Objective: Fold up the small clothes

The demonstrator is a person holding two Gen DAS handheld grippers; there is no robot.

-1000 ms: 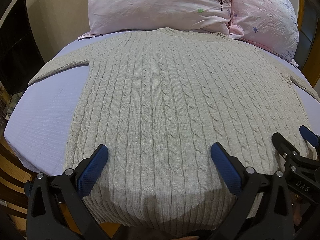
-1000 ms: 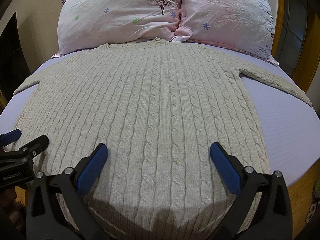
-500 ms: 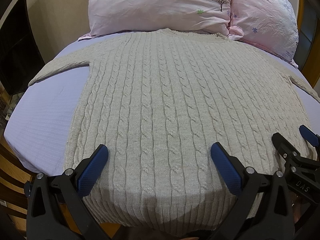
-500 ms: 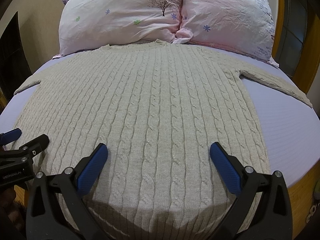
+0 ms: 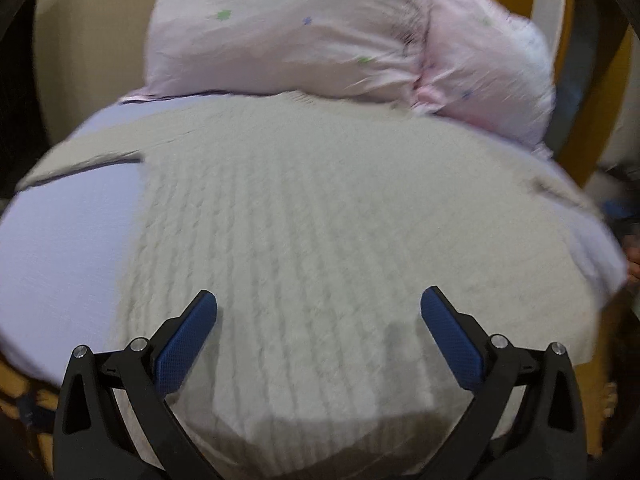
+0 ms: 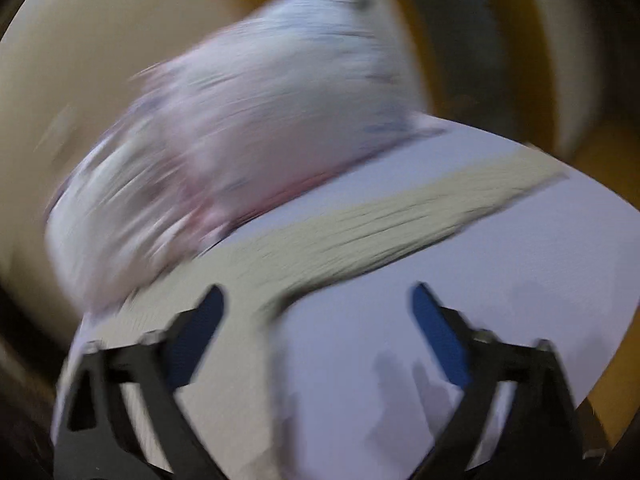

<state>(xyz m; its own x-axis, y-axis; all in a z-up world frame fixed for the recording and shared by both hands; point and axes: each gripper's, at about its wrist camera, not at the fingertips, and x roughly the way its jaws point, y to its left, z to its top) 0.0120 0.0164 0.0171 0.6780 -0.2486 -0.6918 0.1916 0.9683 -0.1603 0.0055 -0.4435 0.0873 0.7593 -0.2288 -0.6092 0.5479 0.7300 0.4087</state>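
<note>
A beige cable-knit sweater (image 5: 340,216) lies flat, front up, on a lilac bed sheet (image 5: 60,248), neck toward the pillows. My left gripper (image 5: 318,316) is open and empty, hovering over the sweater's lower body near the hem. My right gripper (image 6: 318,312) is open and empty. The right wrist view is heavily blurred; it shows the sweater's right sleeve (image 6: 400,220) stretched across the sheet (image 6: 500,300), just beyond the fingers. The right gripper is not visible in the left wrist view.
Two pink flowered pillows (image 5: 288,36) lie at the head of the bed, also seen in the right wrist view (image 6: 248,128). A yellow wooden bed frame (image 5: 580,92) rises at the right. The bed edge drops off at left and right.
Both views have gone blurry with motion. My right gripper has swung fast to the right, from over the sweater's body to its right sleeve. My left gripper has shifted forward and slightly right.
</note>
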